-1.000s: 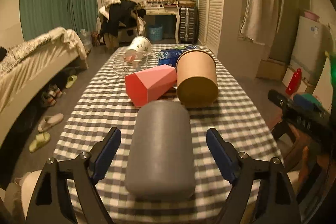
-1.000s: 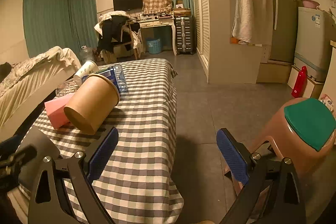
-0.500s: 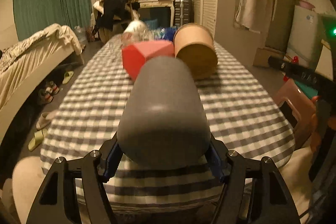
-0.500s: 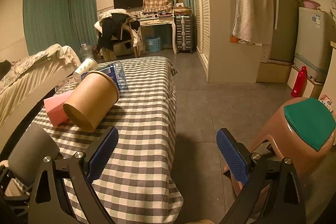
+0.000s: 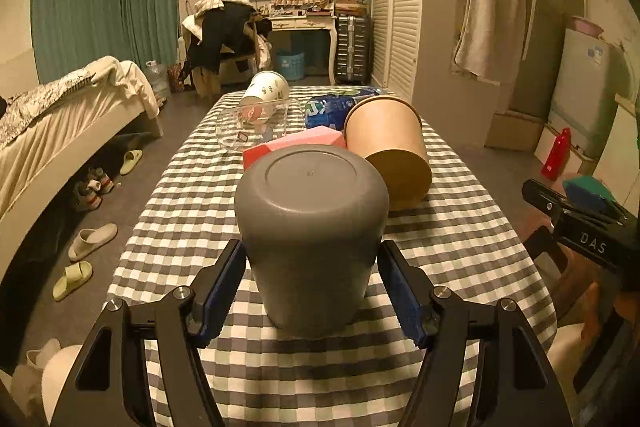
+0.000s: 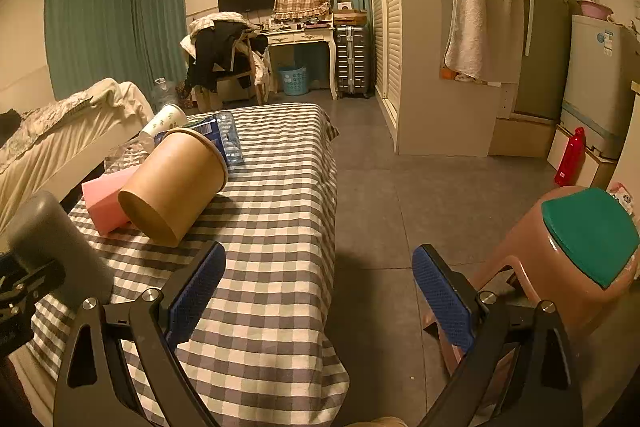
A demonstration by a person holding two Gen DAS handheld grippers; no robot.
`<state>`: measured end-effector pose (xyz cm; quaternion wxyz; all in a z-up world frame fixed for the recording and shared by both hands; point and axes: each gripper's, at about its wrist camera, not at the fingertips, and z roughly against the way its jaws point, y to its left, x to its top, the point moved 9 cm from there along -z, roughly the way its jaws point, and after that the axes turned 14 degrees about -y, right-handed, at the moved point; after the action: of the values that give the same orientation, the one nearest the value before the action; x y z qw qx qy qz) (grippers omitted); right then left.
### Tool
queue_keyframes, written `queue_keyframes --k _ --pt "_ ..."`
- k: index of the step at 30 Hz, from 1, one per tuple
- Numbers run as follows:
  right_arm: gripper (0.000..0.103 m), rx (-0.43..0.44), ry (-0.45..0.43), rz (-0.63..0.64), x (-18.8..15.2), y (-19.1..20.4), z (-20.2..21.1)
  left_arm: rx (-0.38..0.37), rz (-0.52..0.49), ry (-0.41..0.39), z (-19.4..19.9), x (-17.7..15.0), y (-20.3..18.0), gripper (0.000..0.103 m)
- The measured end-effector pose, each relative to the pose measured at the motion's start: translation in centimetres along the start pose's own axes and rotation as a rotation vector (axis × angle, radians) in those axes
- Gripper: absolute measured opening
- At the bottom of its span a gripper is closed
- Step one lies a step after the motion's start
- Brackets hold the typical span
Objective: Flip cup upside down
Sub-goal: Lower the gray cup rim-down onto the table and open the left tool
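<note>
Writing: the right gripper (image 5: 588,227), seen side-on at the right edge of the left view, has "DAS" in pale letters on its black body; the blue pack (image 5: 336,105) has white lettering I can't make out; the white cup (image 5: 266,91) carries a small printed pattern, not readable.
Cup: the grey cup (image 5: 312,239) stands upside down on the checked table (image 5: 460,227), flat base up, nearest of all the things to the camera.
Left gripper: the left gripper (image 5: 312,291) has its blue pads on both sides of the cup, low on its wall; they look to be touching, so it is closed on the cup.
Right gripper: in its own view the right gripper (image 6: 318,291) is wide apart with nothing between the pads, off the table's right edge and above the floor.
Change: a second ago the cup lay on its side between wide jaws; half a second ago it was lifted and gripped, still sideways; now its base faces up. The right gripper's view is nearly the same throughout.
Behind the cup: a pink box (image 5: 296,147) just behind it, a brown paper tub (image 5: 386,151) on its side behind and to the right, then the blue pack.
Further behind the cup: a clear bowl (image 5: 256,127) with the white cup leaning in it.
Right of the cup: a stool (image 6: 568,259) with a green top, off the table.
</note>
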<state>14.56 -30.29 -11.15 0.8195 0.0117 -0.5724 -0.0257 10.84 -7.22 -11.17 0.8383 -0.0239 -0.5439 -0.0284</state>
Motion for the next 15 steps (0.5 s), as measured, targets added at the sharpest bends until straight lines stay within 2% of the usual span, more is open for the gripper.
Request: queue_keyframes --k 3,5,7,8,13,14,15 --pt "0.095 -0.003 0.005 -0.004 -0.1 0.1 -0.1 -0.007 -0.014 -0.007 0.2 -0.1 0.0 0.07" --pt "0.095 -0.001 0.007 -0.003 -0.1 0.1 -0.2 0.002 -0.015 -0.013 0.2 -0.2 0.0 0.074" --pt "0.095 0.003 0.006 0.003 -0.1 0.4 -0.2 0.035 -0.021 -0.027 0.0 0.1 0.3 0.088" --pt "0.095 0.003 0.007 0.008 -0.2 0.5 -0.2 0.041 -0.026 -0.036 -0.2 0.3 0.4 0.088" --pt "0.095 -0.004 0.018 0.014 -0.4 0.4 -0.4 0.023 -0.033 -0.057 -1.9 0.5 0.4 0.086" --pt "0.095 -0.005 0.018 0.012 -0.4 0.4 -0.5 0.016 -0.029 -0.055 -2.3 0.5 0.2 0.084" --pt "0.095 -0.006 0.018 0.011 -0.4 0.4 -0.5 0.009 -0.026 -0.053 -2.6 0.5 0.2 0.072"
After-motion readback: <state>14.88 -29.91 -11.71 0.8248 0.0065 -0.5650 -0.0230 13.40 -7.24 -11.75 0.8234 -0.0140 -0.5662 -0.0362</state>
